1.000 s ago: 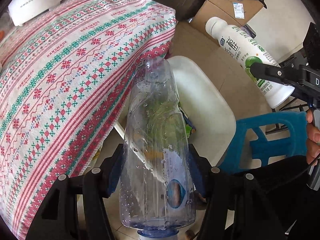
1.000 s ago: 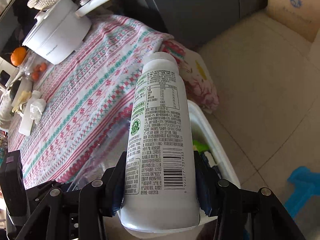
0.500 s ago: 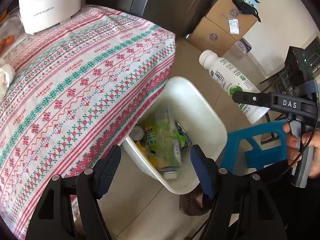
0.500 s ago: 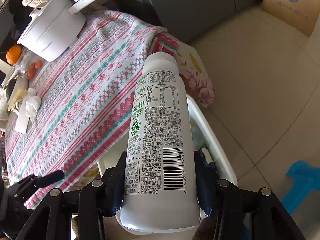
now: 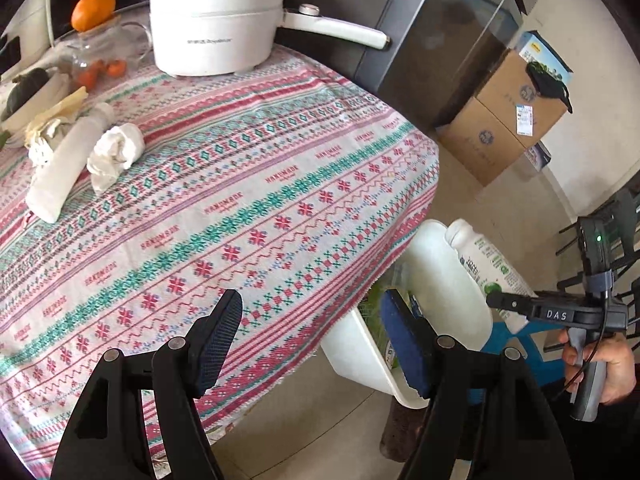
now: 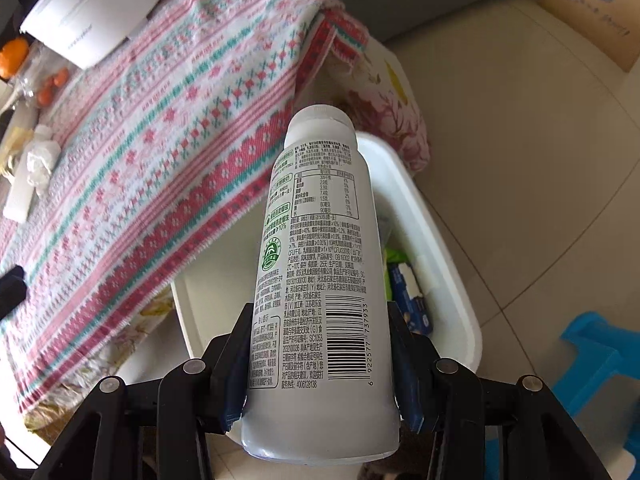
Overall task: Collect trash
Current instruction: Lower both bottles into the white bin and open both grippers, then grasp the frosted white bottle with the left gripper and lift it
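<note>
Left gripper (image 5: 310, 338) fingers spread wide, nothing between them, above edge of counter with red-and-green patterned cloth (image 5: 240, 200); right gripper (image 6: 320, 364) fingers half open, clamped on sides of white plastic yogurt bottle with printed label (image 6: 320, 264); bottle's long axis runs along fingers, cap end pointing away and downward over white plastic trash bin (image 6: 448, 248) on floor beside counter; wrappers inside bin.

Home dining area: patterned red-green woven tablecloth (image 5: 248, 200) on table, white electric cooking pot (image 5: 216, 28) far left, orange fruit (image 5: 93, 9), stacked brown cardboard boxes (image 5: 504, 120) far right, beige tiled floor (image 6: 520, 128).
</note>
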Demonstrator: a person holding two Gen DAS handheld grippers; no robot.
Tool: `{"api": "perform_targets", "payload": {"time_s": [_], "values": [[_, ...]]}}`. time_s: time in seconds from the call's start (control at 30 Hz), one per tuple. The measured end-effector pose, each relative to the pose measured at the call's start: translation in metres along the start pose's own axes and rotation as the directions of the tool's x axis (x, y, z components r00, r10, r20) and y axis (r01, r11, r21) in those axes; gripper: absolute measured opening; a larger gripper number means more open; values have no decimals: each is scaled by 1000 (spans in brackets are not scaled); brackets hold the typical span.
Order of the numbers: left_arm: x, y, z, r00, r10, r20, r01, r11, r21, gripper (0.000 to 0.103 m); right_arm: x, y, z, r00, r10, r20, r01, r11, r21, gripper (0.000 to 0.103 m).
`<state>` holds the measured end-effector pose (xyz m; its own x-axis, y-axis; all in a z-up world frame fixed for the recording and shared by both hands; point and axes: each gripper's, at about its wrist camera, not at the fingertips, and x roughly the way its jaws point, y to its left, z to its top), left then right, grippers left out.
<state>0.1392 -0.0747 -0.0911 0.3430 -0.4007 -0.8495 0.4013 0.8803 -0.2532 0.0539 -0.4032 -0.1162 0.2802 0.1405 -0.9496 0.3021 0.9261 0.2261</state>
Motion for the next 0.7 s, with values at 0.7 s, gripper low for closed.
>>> {"api": "perform_targets", "payload": {"time_s": [0.7], "values": [[-45,68,5,988,124,89,-111,984,-141,77,-9,38,13,998,36,55,-35,999,-14,76]]}}
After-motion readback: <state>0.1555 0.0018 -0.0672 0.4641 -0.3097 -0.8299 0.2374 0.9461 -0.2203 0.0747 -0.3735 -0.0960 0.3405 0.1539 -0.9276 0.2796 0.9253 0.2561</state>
